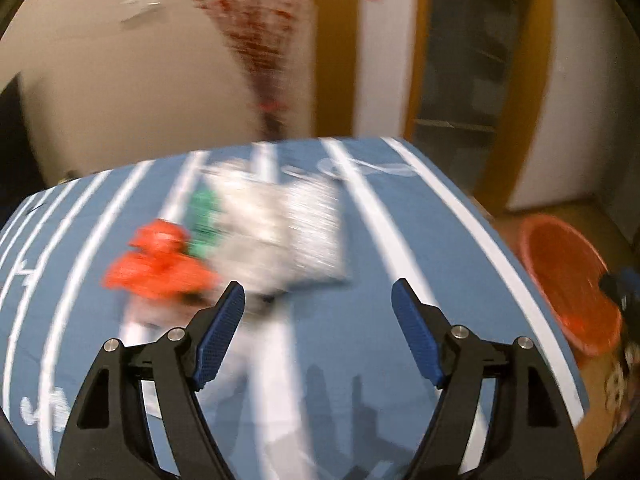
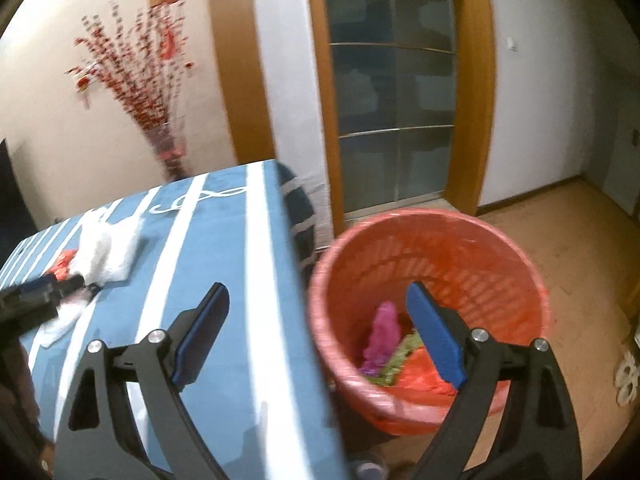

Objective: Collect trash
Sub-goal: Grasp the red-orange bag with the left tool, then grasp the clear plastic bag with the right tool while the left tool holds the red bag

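- My left gripper (image 1: 318,300) hangs over the desk covered in a blue cloth with white stripes (image 1: 360,340), its jaws spread wide with nothing between them.
- Just ahead of the left jaws, slightly to their left, lies a blurred heap of trash: a crumpled white plastic sheet (image 1: 280,224), an orange-red wrapper (image 1: 160,264) and a small green scrap (image 1: 204,220). The heap sits beyond the fingertips, not between them.
- More white paper (image 1: 260,344) lies on the cloth under the left jaws.
- My right gripper (image 2: 316,304) hovers at the desk's right edge, jaws wide and holding nothing.
- Past the right jaws, on the wooden floor (image 2: 580,248), stands a round orange-red plastic basket lined with a bag (image 2: 432,232). Inside it I see a crumpled pink piece (image 2: 384,336) and green scraps (image 2: 400,360).
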